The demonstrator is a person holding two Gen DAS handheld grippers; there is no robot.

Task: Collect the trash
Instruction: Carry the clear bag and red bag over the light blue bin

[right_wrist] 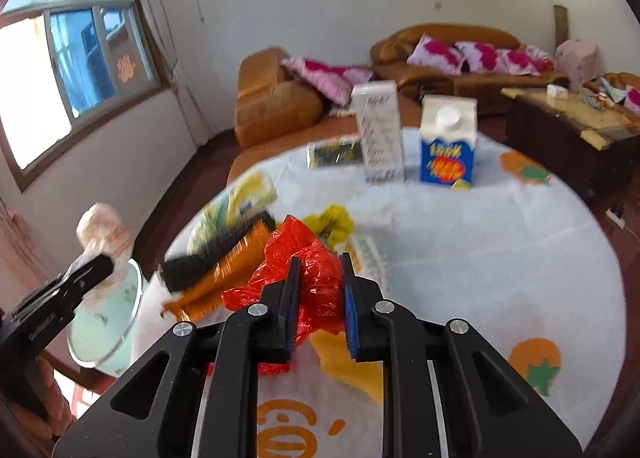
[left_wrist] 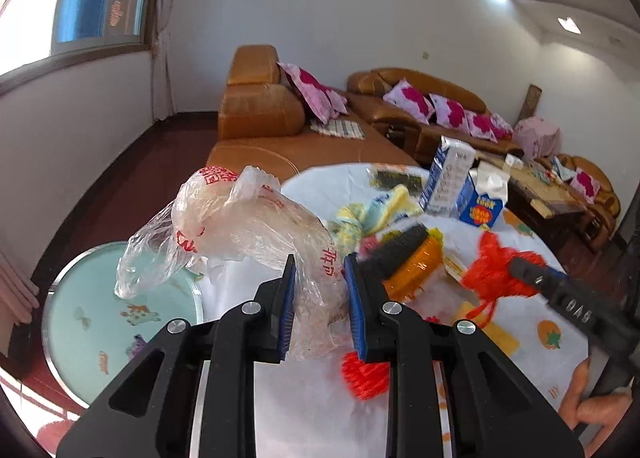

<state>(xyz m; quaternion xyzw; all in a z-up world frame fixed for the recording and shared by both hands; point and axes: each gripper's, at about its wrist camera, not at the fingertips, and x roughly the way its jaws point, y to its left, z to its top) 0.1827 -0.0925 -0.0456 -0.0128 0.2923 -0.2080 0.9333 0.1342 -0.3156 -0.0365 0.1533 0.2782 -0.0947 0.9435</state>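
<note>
While both tongs grip bags, each cam shows bits the other misses. Left cam: left tongs [left_wrist: 320, 298] clamped on a clear bag [left_wrist: 240, 226] w/ red print; pads pinch its lower end, rest of it billows up and away to the left, long axis running from the tongs toward upper left, past the counter [left_wrist: 300, 410] edge and over a round stool [left_wrist: 120, 318] w/ cartoon top. Just under the right pad lies a red scrap [left_wrist: 366, 376] on the cloth, not seen from the right cam. Right tongs [left_wrist: 524, 268] show at right, tips in a red bag [left_wrist: 496, 266]; a hand [left_wrist: 600, 406] below them.

Right cam: right tongs [right_wrist: 320, 298] shut on the red bag [right_wrist: 304, 270], crumpled, no clear long axis; it bulges up and left of the pads, a tail hangs below the left pad. Left tongs [right_wrist: 100, 266] appear far left w/ the clear bag [right_wrist: 106, 234] bunched upright above their tips. This cam shows both cartons face-on: white carton [right_wrist: 380, 130] and blue carton [right_wrist: 448, 142], upright, well beyond the tongs, side by side. A black-and-orange wrapper [right_wrist: 224, 258] lies just left of the red bag, blurred, long axis slanting up to the right. Yellow wrapper [right_wrist: 332, 222] just beyond the bag.
</note>
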